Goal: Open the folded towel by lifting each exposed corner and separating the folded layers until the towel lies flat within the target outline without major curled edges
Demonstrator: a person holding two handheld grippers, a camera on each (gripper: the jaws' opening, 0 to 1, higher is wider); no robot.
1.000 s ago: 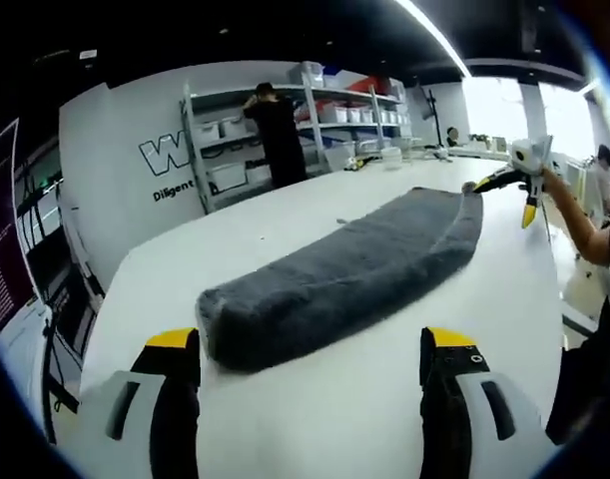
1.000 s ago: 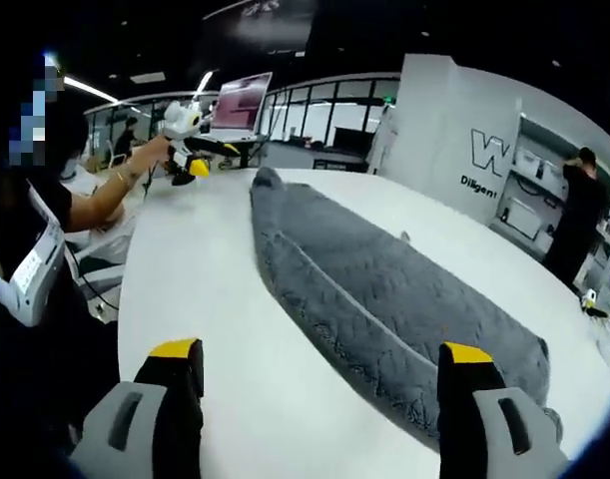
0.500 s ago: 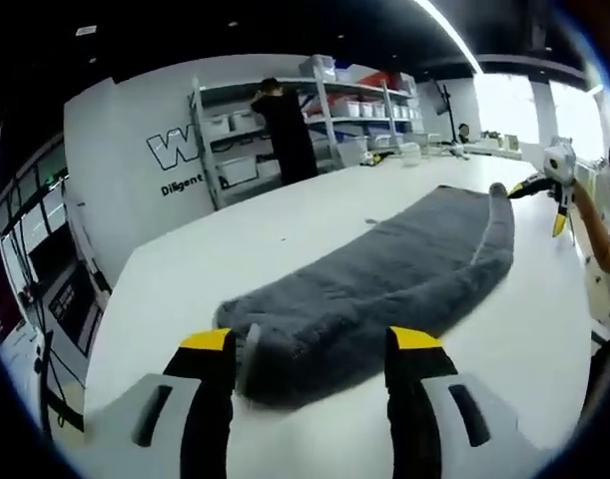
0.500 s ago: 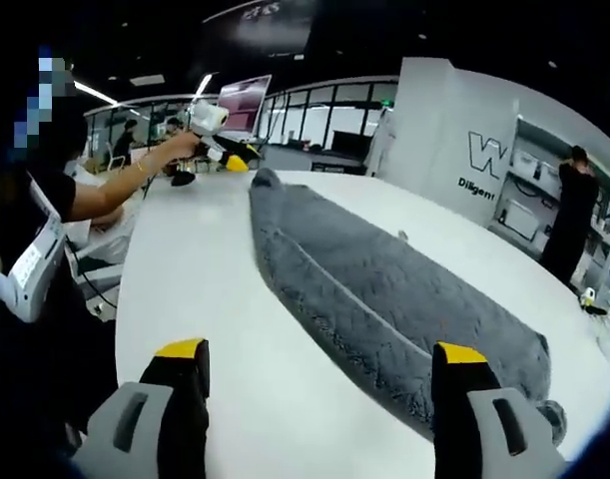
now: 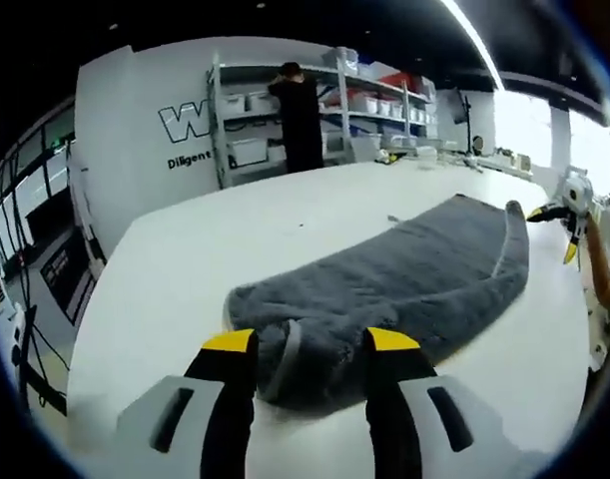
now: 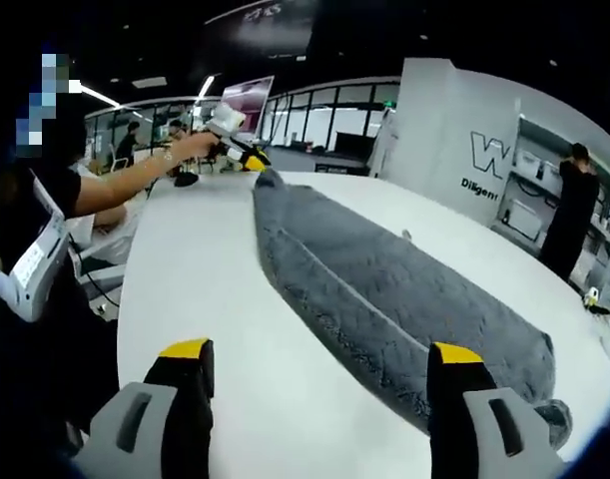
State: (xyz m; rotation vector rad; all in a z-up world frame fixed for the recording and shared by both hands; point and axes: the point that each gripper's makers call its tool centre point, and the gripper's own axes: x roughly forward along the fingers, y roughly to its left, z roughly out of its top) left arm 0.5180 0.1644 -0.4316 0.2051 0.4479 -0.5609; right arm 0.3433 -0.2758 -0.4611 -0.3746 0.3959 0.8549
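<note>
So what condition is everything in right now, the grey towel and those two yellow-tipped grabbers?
Grey fluffy towel: folded lengthwise, lying on the white table.
Left gripper: jaws narrowed around the towel's near end; full closure unclear.
Right gripper: jaws wide open, holding nothing, towel's long edge between them.

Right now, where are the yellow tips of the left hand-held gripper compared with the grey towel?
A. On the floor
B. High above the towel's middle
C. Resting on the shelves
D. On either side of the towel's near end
D: in the left gripper view the left hand-held gripper has a yellow tip on each side of the near end of the towel, which lies on the white table.
</note>
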